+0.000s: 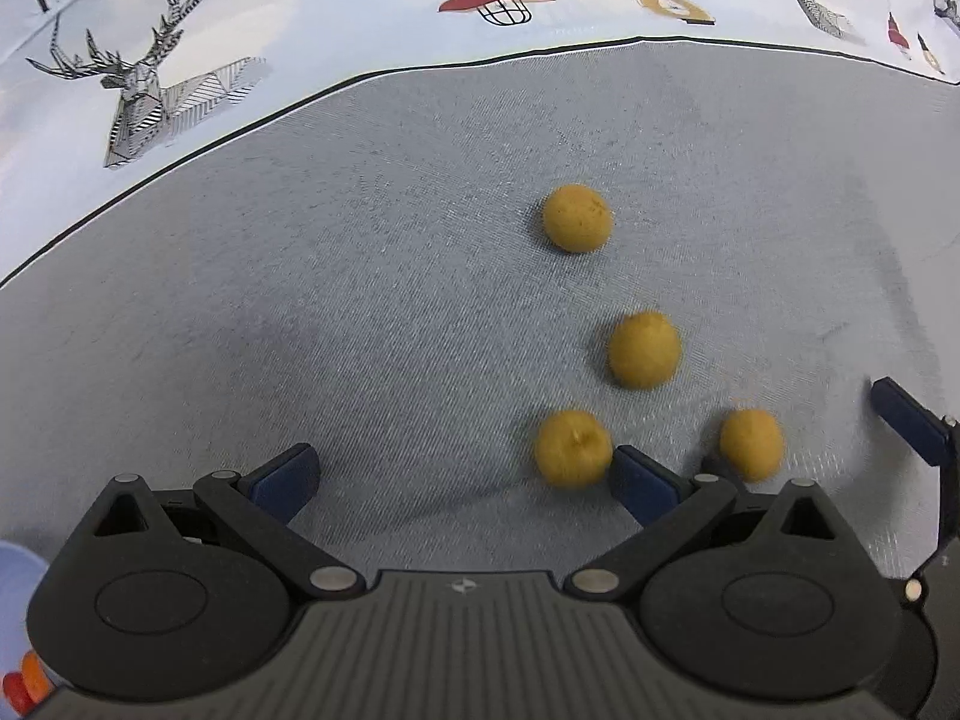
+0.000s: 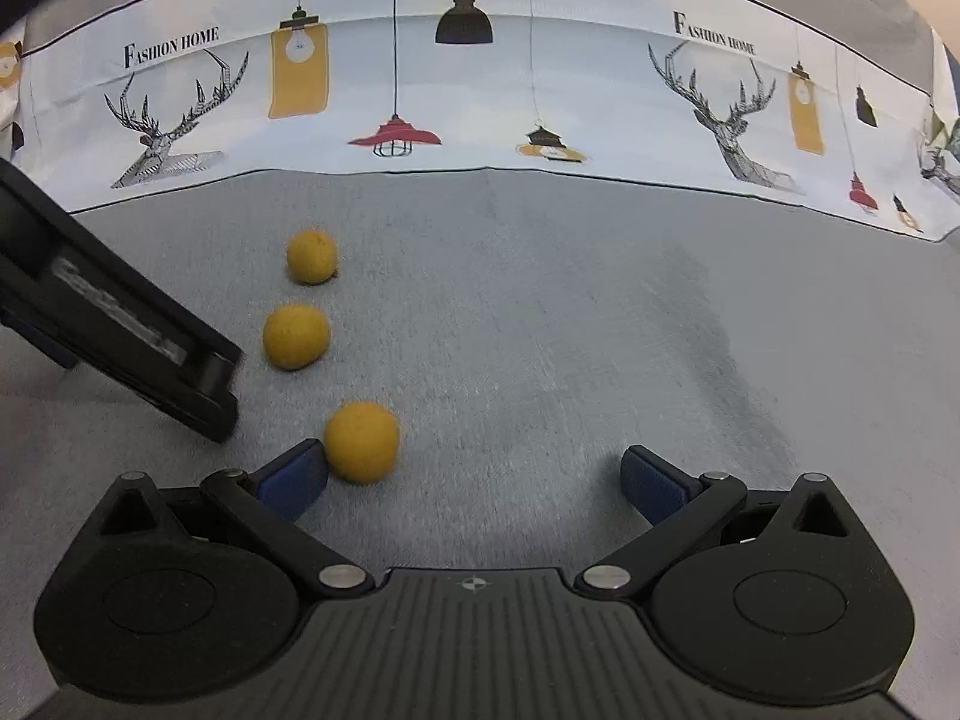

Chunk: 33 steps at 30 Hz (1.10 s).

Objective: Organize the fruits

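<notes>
both grippers sit spread wide with nothing between their blue pads. just off the left gripper [image 1: 465, 477]'s right fingertip rests one round yellow fruit with a small stem dimple [image 1: 573, 449]; a second fruit [image 1: 751, 444] lies further right, blurred. ahead and to the right sit two more fruits [image 1: 644, 350] [image 1: 577, 218], matte and speckled, all on the grey cloth [image 1: 360, 300]. the right gripper [image 2: 474, 477] has a fruit against its left fingertip. no container can be made out; a pale blue object shows at the left view's lower left edge.

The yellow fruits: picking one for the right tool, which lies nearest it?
The fruit beside the right tool's left finger; the others sit farther away.
</notes>
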Each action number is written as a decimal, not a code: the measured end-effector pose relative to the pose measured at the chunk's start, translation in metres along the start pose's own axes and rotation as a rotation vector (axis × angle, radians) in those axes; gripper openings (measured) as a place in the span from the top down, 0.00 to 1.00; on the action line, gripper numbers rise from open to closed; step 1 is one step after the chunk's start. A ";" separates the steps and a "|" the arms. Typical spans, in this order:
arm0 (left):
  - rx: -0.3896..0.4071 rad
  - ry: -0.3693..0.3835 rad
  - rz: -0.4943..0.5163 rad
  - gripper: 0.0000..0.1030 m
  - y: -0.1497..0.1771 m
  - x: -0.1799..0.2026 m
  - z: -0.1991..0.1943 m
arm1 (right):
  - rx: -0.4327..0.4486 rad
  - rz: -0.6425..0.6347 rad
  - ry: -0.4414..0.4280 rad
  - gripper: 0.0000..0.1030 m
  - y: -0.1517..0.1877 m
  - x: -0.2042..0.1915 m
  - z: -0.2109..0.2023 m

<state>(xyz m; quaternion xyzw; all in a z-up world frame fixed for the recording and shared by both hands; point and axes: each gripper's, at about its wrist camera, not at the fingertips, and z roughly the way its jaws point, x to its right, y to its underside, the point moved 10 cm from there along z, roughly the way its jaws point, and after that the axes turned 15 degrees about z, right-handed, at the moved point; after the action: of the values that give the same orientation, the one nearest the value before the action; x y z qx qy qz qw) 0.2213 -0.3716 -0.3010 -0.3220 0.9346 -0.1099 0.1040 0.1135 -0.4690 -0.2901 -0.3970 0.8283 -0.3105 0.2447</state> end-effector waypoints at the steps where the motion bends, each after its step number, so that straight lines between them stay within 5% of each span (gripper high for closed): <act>1: 0.008 0.002 -0.012 0.02 -0.001 -0.001 0.000 | 0.002 -0.005 -0.003 0.01 0.000 -0.001 0.000; 3: 0.043 0.009 -0.013 0.17 -0.004 -0.001 -0.006 | 0.003 -0.013 -0.034 0.11 -0.001 -0.005 -0.002; 5: 0.077 0.008 0.027 0.60 -0.007 0.003 -0.016 | 0.004 -0.032 -0.117 0.48 -0.001 -0.015 -0.008; 6: 0.075 0.010 0.037 0.70 -0.007 0.005 -0.018 | 0.011 -0.057 -0.135 0.74 0.000 -0.020 -0.011; 16: 0.089 -0.039 -0.012 0.72 0.024 -0.003 -0.064 | 0.066 0.021 -0.053 0.73 -0.013 0.003 -0.010; 26: 0.095 -0.048 -0.093 0.72 0.136 -0.024 -0.164 | 0.110 0.065 0.011 0.73 -0.012 0.016 -0.031; 33: 0.082 -0.085 -0.171 0.72 0.214 -0.059 -0.209 | 0.190 -0.014 -0.077 0.73 -0.013 -0.032 -0.114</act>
<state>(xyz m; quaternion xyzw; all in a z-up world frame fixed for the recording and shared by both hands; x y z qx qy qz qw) 0.0877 -0.1413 -0.1520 -0.4007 0.8931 -0.1425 0.1469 0.0636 -0.4130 -0.1977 -0.3894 0.7823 -0.3739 0.3107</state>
